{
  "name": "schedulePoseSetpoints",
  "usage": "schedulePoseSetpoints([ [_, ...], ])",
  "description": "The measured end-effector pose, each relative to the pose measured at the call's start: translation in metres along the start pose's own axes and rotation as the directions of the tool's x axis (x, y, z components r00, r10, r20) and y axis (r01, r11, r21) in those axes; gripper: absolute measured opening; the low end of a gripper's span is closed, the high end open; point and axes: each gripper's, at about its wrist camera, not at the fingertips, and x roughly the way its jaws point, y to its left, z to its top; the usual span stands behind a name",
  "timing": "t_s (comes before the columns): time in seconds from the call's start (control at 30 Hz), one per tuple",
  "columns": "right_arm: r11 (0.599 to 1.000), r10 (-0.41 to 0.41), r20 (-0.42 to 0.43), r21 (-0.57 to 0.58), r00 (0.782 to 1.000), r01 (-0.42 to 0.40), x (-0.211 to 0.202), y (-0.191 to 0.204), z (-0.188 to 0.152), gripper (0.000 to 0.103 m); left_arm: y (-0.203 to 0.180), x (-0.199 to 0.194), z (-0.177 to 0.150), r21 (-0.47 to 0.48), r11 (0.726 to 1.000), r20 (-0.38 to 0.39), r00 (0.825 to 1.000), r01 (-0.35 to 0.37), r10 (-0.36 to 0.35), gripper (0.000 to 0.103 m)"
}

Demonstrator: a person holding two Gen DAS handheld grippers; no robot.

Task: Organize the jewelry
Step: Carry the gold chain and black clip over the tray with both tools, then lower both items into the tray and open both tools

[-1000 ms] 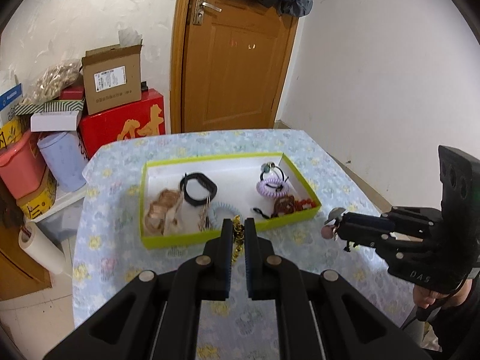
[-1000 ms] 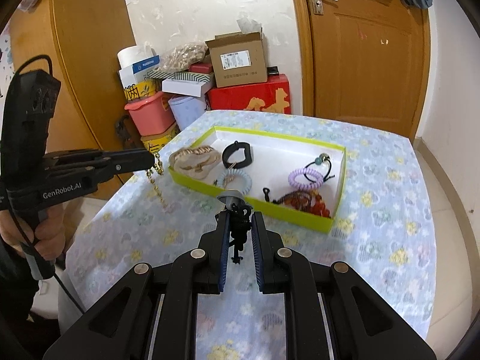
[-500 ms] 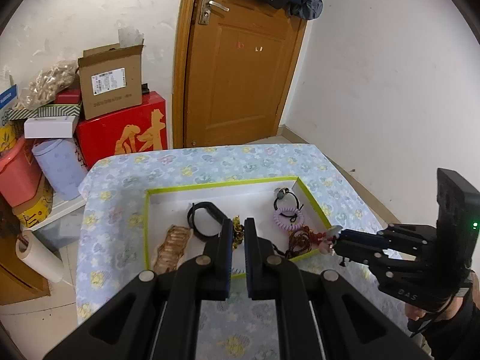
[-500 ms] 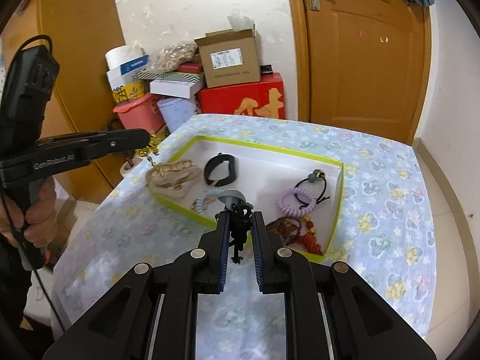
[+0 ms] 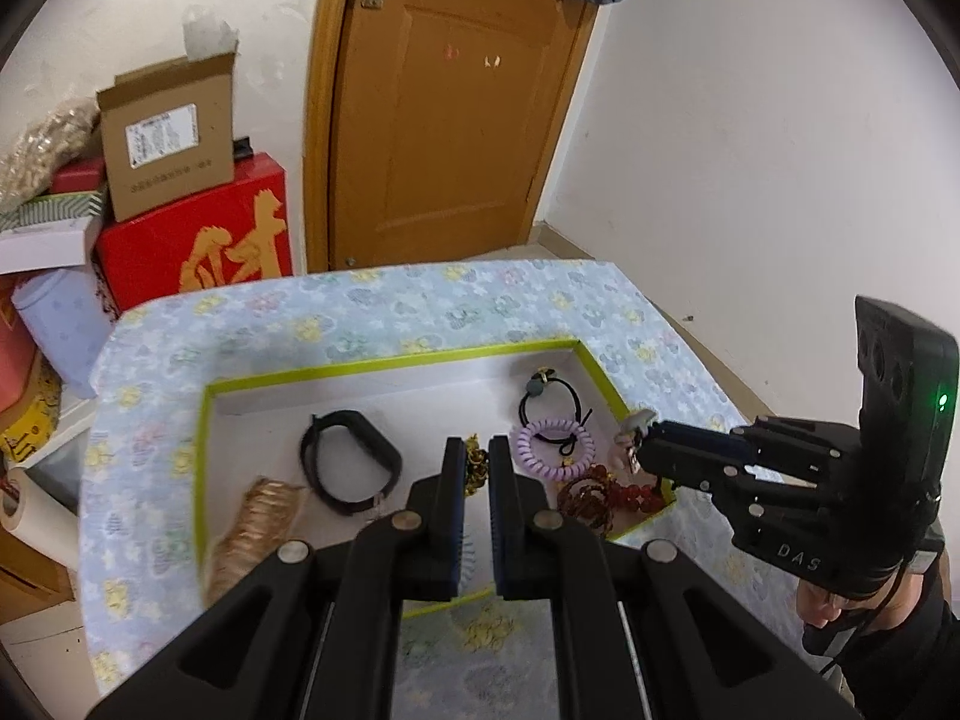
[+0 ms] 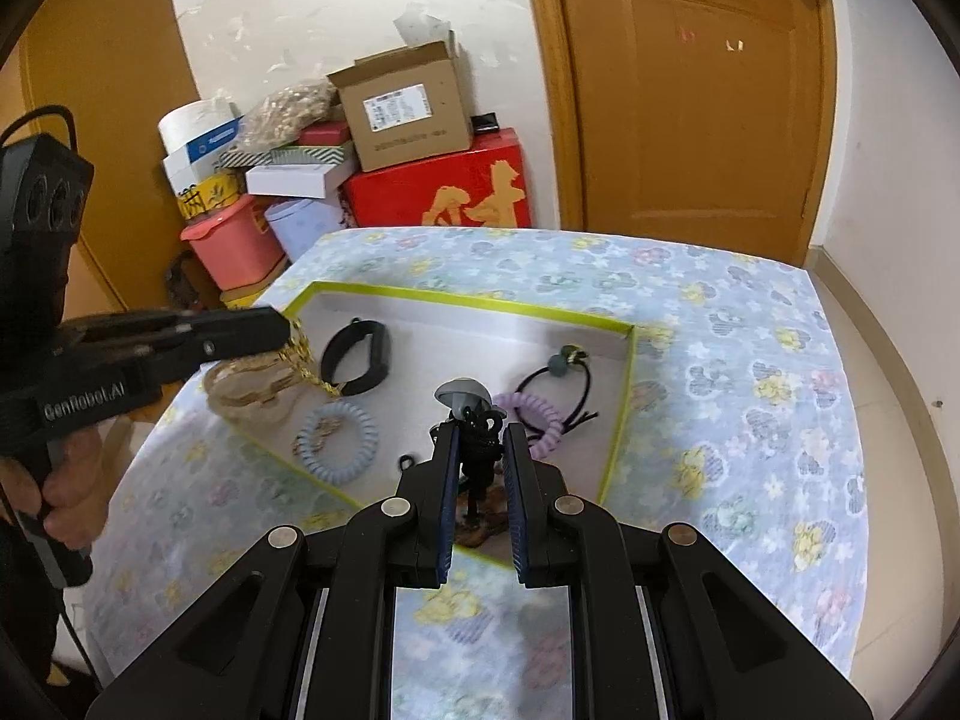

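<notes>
The jewelry is mostly gathered in the green-rimmed tray (image 6: 618,414) on the floral tablecloth (image 6: 750,420), so the sorting looks well along, with two pieces not yet set down. Nearest, the right gripper (image 6: 480,450) is closed on a black hair tie with a grey charm (image 6: 462,393), hanging over the tray's near right part, and the left gripper (image 5: 478,459) is pinched on a gold chain (image 6: 303,360) that dangles above the tray's left half. Below lie a blue coil band (image 6: 336,441), gold bangles (image 6: 252,387), a black band (image 6: 357,357), a purple coil (image 5: 555,450) and red beads (image 5: 606,495). Bare floor remains in the tray's middle and far side; its low rim is the only edge to clear, and beyond it open cloth runs to the table edge.
</notes>
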Motion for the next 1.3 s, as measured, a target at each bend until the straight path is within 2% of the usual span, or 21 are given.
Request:
schedulePoseSetpoints([
  [0.2,1.000,-0.001,-0.007,0.011,1.000,0.001,0.012,-0.011,0.003,0.015,-0.003,0.028,-0.001,0.005,1.000,-0.037,0.999,0.021,-0.021,0.007],
  [0.5,1.000,0.007,-0.029,0.018,1.000,-0.006,0.030,-0.019,0.004,0.015,-0.003,0.059,-0.015,0.025,1.000,-0.077,0.997,0.012,-0.010,0.008],
  [0.7,1.000,0.012,-0.035,0.015,0.999,-0.011,0.040,-0.021,0.008,0.015,-0.004,0.066,-0.022,0.048,0.999,-0.083,0.997,-0.005,0.009,0.008],
  [1.3,1.000,0.016,-0.090,-0.009,0.996,-0.017,0.085,-0.016,0.026,0.015,0.006,0.061,-0.028,0.024,1.000,-0.055,0.998,-0.007,0.008,0.010],
])
